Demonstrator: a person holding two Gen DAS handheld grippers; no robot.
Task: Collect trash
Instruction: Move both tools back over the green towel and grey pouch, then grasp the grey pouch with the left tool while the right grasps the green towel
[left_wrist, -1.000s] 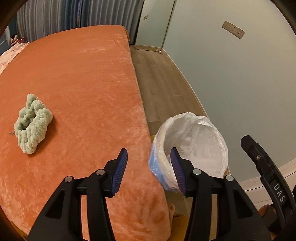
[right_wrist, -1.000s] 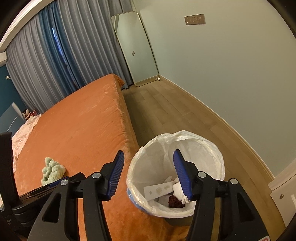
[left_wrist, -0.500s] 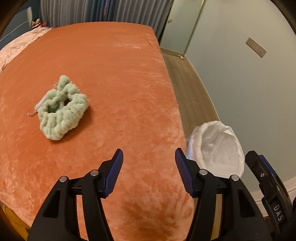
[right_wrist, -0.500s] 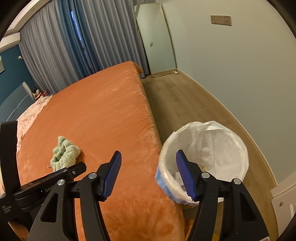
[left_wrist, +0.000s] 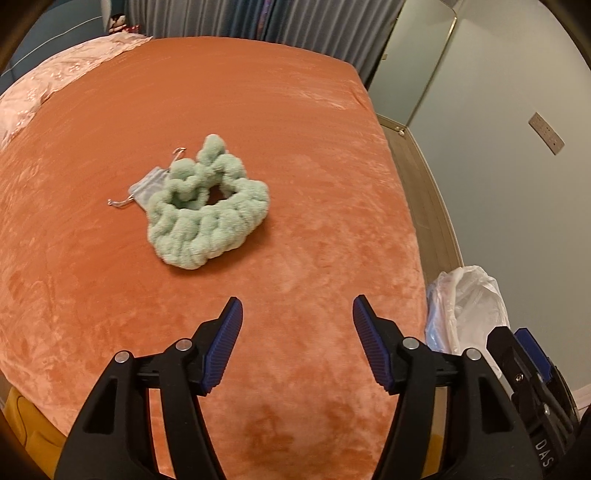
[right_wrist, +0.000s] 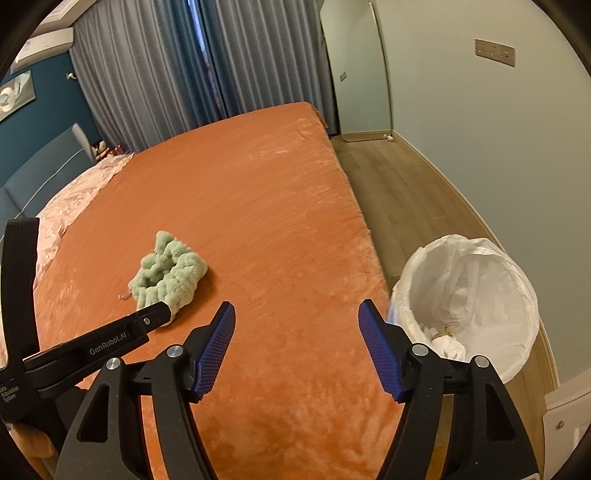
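Step in hand, as judged: approach for the next pick-up, nothing carried. Left gripper (left_wrist: 297, 341) hangs over the near part of the bed (left_wrist: 295, 122), jaws opening and already fairly wide, nothing between them. Right gripper (right_wrist: 296, 349) likewise over the near bed edge, jaws opening, nothing between them. Only loose items on the orange plush cover: a mint-green chunky chenille piece (left_wrist: 207, 212), looped and knotted into a ring-like bundle, probably a knitted headband or scrunchie, and partly under its far left side a small pale grey drawstring pouch (left_wrist: 149, 188) with thin cords ending in metal tips. Both lie mid-bed, ahead and slightly left of the left gripper, apart from it. Green piece looks soft, bulky, compressible; should squash under the pads rather than slip. Pouch is flat and thin against the pile; harder to pinch. Whether either counts as trash cannot be told from here. Trash bin (right_wrist: 469, 302), lined with a white plastic bag, stands on the wood floor just beside the bed's right edge; crumpled white waste visible at its bottom. Next move calls for carrying the left gripper forward and down onto the green bundle, jaws straddling its thickest fold, then closing.
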